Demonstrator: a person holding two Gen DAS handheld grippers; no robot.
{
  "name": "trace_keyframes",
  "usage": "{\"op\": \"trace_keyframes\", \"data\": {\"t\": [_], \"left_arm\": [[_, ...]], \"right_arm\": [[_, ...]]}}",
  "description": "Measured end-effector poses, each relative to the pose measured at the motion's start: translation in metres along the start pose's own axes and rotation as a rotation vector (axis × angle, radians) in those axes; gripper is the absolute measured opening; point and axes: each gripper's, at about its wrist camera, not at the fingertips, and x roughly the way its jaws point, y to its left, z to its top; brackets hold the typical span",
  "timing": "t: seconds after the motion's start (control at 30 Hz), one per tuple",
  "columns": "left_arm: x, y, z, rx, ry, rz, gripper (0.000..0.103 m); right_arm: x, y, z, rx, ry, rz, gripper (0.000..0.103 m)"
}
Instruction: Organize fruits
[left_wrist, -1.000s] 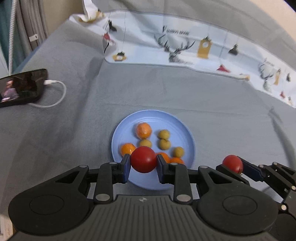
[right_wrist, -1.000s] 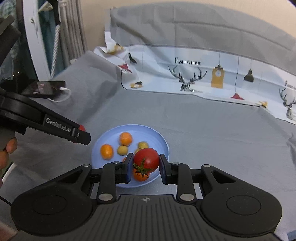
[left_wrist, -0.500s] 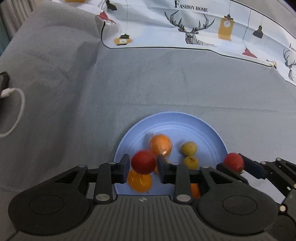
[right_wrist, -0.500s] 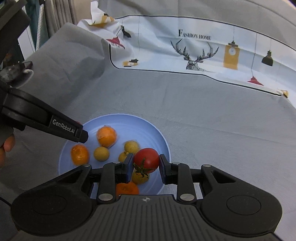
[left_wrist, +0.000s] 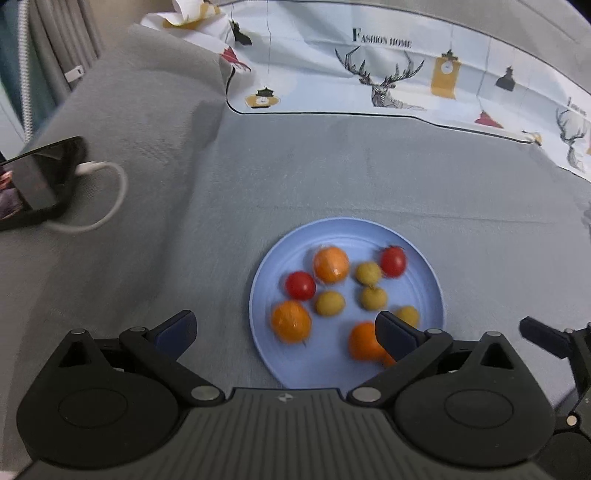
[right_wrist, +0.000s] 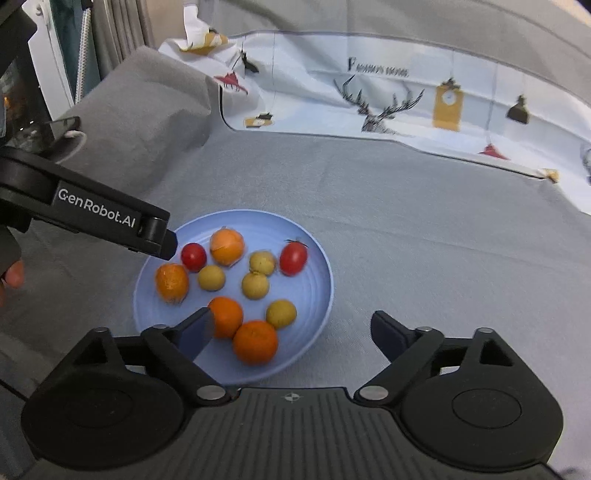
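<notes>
A light blue plate (left_wrist: 424, 273) (right_wrist: 317, 306) lies on grey cloth and holds several oranges, several small yellow-green fruits and two red tomatoes. One tomato (left_wrist: 301, 285) (right_wrist: 193, 256) lies at the plate's left, the other (left_wrist: 393, 261) (right_wrist: 293, 258), with a green stem, at its right. My left gripper (left_wrist: 286, 332) is open and empty above the plate's near left edge. My right gripper (right_wrist: 291, 332) is open and empty above the plate's near right edge. The left gripper's finger (right_wrist: 110, 218) crosses the right wrist view.
A phone (left_wrist: 33, 181) with a white cable (left_wrist: 107, 199) lies at the left on the cloth. A white printed cloth with deer (left_wrist: 388, 74) covers the far side. Curtains (left_wrist: 48, 55) hang at the far left.
Both grippers opened and let go of their tomatoes, which now lie on the plate. Both grippers have drawn back and up from the plate.
</notes>
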Motion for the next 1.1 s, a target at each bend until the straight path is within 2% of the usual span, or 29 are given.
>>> {"op": "trace_keyframes", "data": {"t": [0.1, 0.43, 0.73, 1.1], "left_arm": [[-0.022, -0.003, -0.015, 0.005, -0.03, 0.01, 0.103], [-0.067, -0.01, -0.063, 0.041, -0.065, 0.043, 0.103], [-0.088, -0.008, -0.088, 0.043, -0.097, 0.066, 0.103], [-0.102, -0.008, -0.097, 0.046, -0.129, 0.06, 0.103]], "right_arm": [[-0.026, 0.005, -0.006, 0.005, -0.039, -0.034, 0.099], [-0.087, 0.015, -0.035, -0.004, -0.133, -0.12, 0.101], [-0.109, 0.024, -0.046, -0.026, -0.178, -0.155, 0.102], [-0.124, 0.03, -0.053, -0.044, -0.204, -0.175, 0.102]]}}
